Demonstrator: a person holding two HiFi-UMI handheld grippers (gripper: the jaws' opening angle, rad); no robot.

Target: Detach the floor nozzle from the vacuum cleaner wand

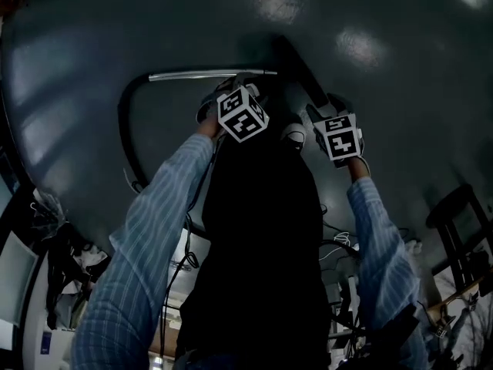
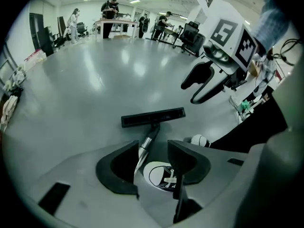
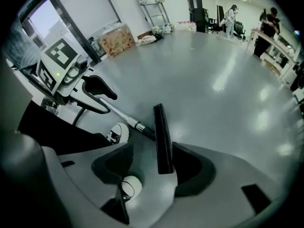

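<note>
Over the grey floor [image 2: 95,89], we hold the left claw [image 2: 153,146] and right claw [image 3: 153,146], both with jaws apart and empty. Below them lies the black nozzle [image 2: 153,117], joined to its metal wand [image 3: 118,112].

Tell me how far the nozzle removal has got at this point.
Done: nothing yet. The nozzle is still joined to the wand, and both lie on the floor. In hand: the left hand-held gripper is open and empty, lined up over the wand. The right hand-held gripper is open and empty over the nozzle. Left: grip each part, then pull them apart.
</note>
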